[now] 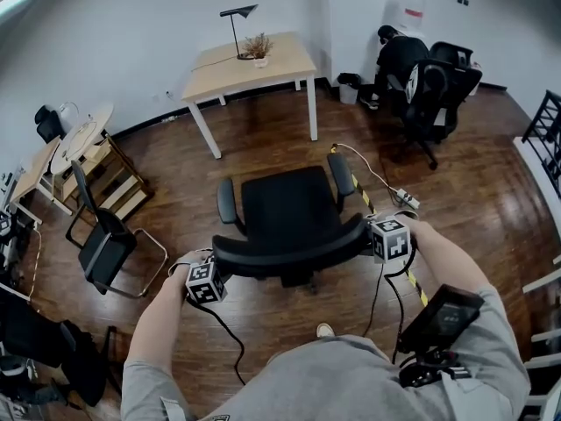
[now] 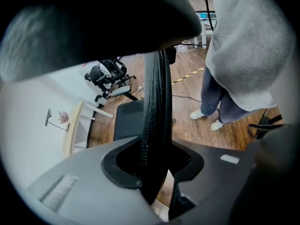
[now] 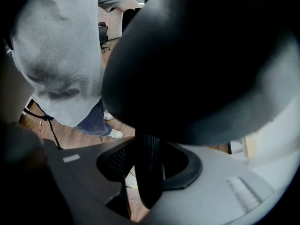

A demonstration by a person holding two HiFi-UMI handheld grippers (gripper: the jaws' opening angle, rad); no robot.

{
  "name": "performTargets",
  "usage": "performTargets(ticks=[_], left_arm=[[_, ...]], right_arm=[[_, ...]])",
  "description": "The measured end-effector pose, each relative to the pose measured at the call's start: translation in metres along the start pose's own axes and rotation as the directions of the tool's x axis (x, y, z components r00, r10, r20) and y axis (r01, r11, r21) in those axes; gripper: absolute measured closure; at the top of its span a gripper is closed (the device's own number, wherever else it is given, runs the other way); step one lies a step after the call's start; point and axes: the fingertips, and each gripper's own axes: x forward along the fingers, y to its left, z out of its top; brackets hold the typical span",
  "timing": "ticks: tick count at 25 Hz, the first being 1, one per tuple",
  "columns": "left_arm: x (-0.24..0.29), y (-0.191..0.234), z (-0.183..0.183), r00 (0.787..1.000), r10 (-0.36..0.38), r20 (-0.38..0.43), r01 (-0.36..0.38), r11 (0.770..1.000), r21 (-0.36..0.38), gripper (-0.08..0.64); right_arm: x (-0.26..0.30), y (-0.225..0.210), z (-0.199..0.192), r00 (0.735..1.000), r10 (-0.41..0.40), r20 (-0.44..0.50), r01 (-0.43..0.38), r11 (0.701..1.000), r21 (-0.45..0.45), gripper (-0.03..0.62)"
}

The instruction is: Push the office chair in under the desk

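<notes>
A black office chair (image 1: 285,209) stands on the wood floor, its seat facing the light wooden desk (image 1: 250,67) at the back wall, with open floor between them. I stand behind its curved backrest (image 1: 289,253). My left gripper (image 1: 217,270) is shut on the backrest's left end, and my right gripper (image 1: 370,238) is shut on its right end. In the left gripper view the mesh backrest edge (image 2: 154,102) runs between the jaws of the left gripper (image 2: 152,170). The right gripper (image 3: 149,172) likewise pinches the mesh edge (image 3: 148,151).
A lamp (image 1: 237,26) and a small plant (image 1: 259,49) sit on the desk. Another black chair with a jacket (image 1: 422,82) stands at the back right. A cantilever chair (image 1: 105,246) and a wooden shelf (image 1: 96,169) stand to the left. A cable with a power strip (image 1: 405,199) lies right of the chair.
</notes>
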Motion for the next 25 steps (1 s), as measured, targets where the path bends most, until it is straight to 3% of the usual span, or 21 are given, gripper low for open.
performTargets(ticks=[7, 12, 25], left_arm=[[0.018, 0.043, 0.01, 1.0, 0.018, -0.022, -0.018, 0.999, -0.026, 0.446], [0.03, 0.069, 0.011, 0.999, 0.036, -0.016, -0.036, 0.999, -0.032, 0.448], [0.066, 0.161, -0.028, 1.0, 0.03, -0.007, -0.03, 1.0, 0.0, 0.449]], right_arm=[[-0.006, -0.049, -0.02, 1.0, 0.012, 0.012, -0.011, 0.998, -0.056, 0.44], [0.005, -0.081, -0.038, 1.0, -0.002, -0.009, 0.002, 0.999, -0.046, 0.44], [0.029, -0.171, -0.037, 1.0, -0.018, -0.025, 0.018, 1.0, -0.001, 0.44]])
